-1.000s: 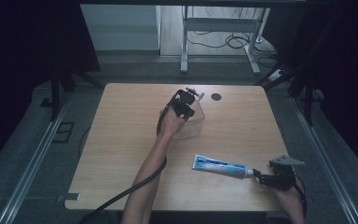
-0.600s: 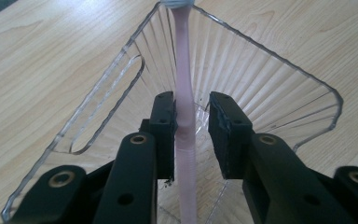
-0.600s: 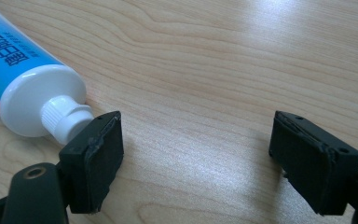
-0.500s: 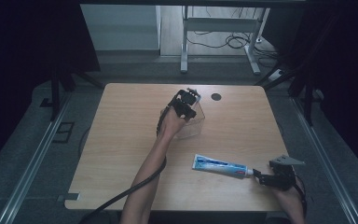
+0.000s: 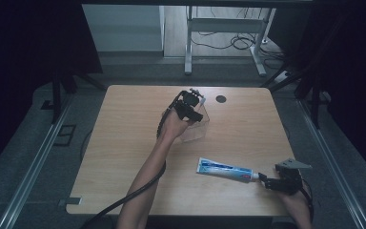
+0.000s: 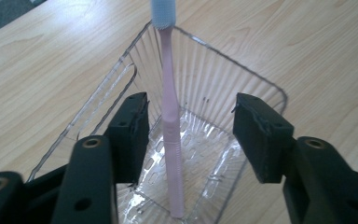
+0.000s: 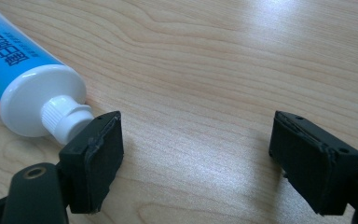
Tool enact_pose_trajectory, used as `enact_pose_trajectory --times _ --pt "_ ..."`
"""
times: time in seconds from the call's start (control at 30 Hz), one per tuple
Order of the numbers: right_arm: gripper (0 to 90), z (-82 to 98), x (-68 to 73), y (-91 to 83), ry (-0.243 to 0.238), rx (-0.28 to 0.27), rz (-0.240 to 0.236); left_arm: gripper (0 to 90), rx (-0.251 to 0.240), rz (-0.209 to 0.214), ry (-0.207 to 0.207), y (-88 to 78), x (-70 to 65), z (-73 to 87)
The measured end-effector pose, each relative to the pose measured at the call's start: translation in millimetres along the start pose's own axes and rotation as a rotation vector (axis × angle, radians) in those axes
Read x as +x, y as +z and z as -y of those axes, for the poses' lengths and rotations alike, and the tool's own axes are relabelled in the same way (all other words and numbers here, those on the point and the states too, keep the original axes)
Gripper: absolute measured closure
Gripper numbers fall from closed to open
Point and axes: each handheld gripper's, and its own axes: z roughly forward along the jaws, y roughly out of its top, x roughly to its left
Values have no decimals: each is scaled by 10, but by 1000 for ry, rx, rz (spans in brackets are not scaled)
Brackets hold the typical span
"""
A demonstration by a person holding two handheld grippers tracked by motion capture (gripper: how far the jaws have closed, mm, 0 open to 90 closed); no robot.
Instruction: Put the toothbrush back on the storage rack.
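Observation:
A pink toothbrush (image 6: 170, 126) stands upright in a clear ribbed plastic container (image 6: 242, 70), head up. My left gripper (image 6: 193, 121) hangs over the container (image 5: 198, 129) at the table's far middle. Its jaws have just been opening. The toothbrush handle stands between them, nearer the left pad (image 6: 133, 126), and neither pad presses on it. A blue and white toothpaste tube (image 5: 224, 169) lies near the front right. My right gripper (image 5: 267, 181) is open at its cap end. The white cap (image 7: 67, 116) rests against the left pad's tip, with bare wood between the jaws (image 7: 198, 140).
The wooden table (image 5: 124, 143) has a small black round disc (image 5: 220, 99) near its far edge. A black cable (image 5: 124, 200) trails from the left forearm off the front edge. Dark floor and metal frame legs surround the table.
The left gripper stays over the container and its jaws look a little wider apart. The right gripper and the toothpaste tube have not moved.

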Motion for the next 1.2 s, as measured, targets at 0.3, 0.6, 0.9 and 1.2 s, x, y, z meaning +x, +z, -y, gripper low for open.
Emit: enact_pose_trajectory --times 0.3,0.6,0.9,1.2 --pt "173 0 -1 1 -1 -1 1 239 -32 20 -8 -149 -18 20" --pt "173 0 -1 0 -1 -1 1 147 -55 22 -14 -293 -3 83" --pt "173 0 0 1 0 -1 1 138 -88 42 4 -469 -10 178" --pt "173 0 -1 1 -2 -1 0 131 -103 37 8 -586 4 316"
